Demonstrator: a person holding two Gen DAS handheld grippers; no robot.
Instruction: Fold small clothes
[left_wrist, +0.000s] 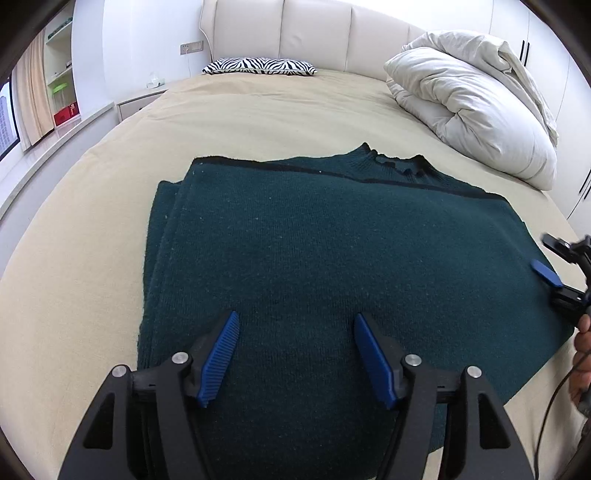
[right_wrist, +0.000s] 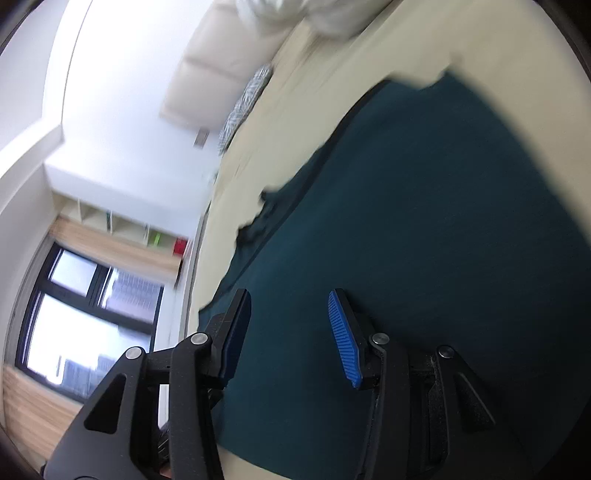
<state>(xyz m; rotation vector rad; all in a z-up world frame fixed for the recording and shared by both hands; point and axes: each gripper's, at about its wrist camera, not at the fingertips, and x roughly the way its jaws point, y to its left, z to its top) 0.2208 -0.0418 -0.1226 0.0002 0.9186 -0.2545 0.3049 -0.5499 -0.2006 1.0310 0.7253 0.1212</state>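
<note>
From the left wrist, we saw the dark green sweater (left_wrist: 325, 251) lying folded flat on the bed (left_wrist: 258, 114), our left tool (left_wrist: 295, 354) open above it, gripping nothing. From the right wrist, blurred, our right tool (right_wrist: 290, 332) hung open, empty, over the sweater's side, apparently released.

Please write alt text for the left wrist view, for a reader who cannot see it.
A dark green sweater lies folded flat on a beige bed, below the open left gripper, which holds nothing. The right gripper is at the sweater's right edge; a white duvet and zebra-print pillow lie behind.
</note>
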